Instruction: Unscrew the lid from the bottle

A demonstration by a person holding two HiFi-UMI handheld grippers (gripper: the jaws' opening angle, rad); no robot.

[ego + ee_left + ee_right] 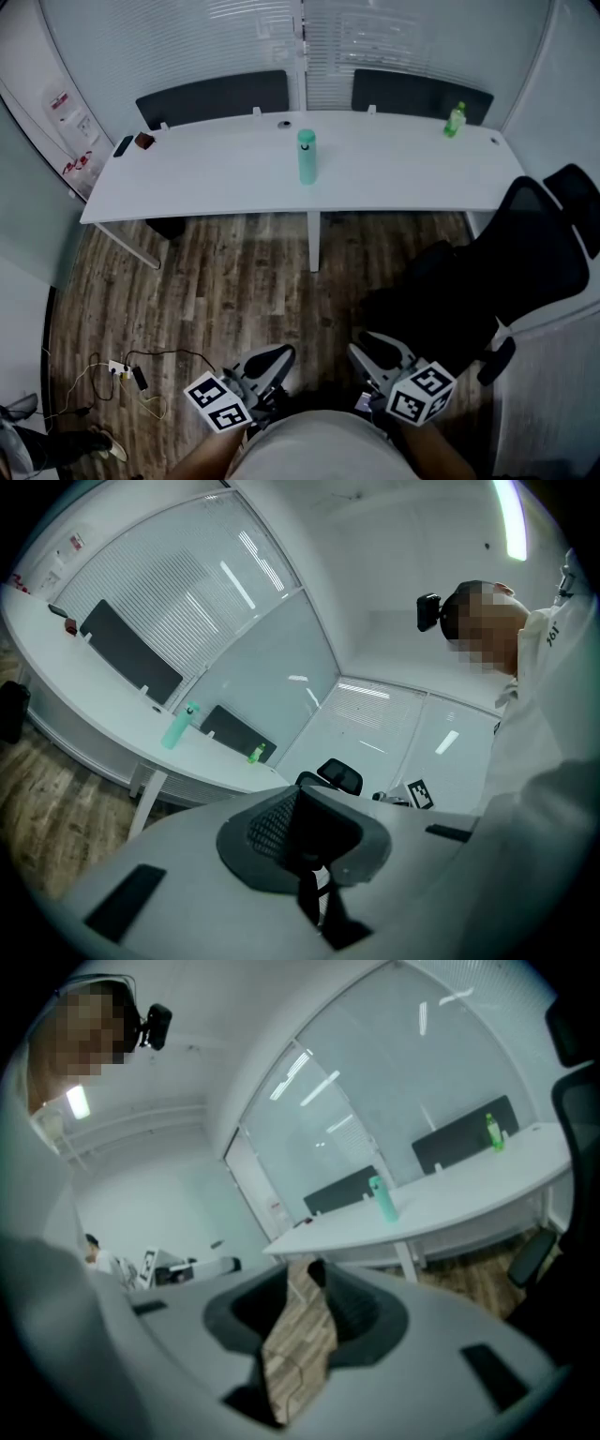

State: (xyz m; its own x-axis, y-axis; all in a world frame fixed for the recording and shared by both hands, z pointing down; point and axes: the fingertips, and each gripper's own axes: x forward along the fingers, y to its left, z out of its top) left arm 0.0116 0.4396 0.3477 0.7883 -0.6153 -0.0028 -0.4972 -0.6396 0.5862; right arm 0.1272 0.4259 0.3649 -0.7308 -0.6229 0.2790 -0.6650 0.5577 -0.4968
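the teal bottle (307,157) stands upright near the middle of the long white counter (216,173), close to its front edge, with its lid (307,137) on top. both claws are well apart from it, held low by the person's body over the wooden floor (234,281).

the left claw (267,361) is pressed together; in the left gripper view only a thin dark slit shows between its jaws, and nothing is caught in it. the right claw (380,354) is spread; in the right gripper view a strip of floor planks shows through the gap, and nothing sits between the jaws. each claw carries its cube of square markers, next to the person's forearms at the bottom of the head view.

a small green bottle (455,120) stands at the counter's far right end, well apart from the teal one. at the left end lie a dark flat item (123,146) and a small brown thing (143,141) just beside it. a small dark round thing (284,124) lies behind the teal bottle. a black office chair (525,262) stands to the right, in front of the counter. on the floor at the lower left a power strip (117,368) lies with its cables.
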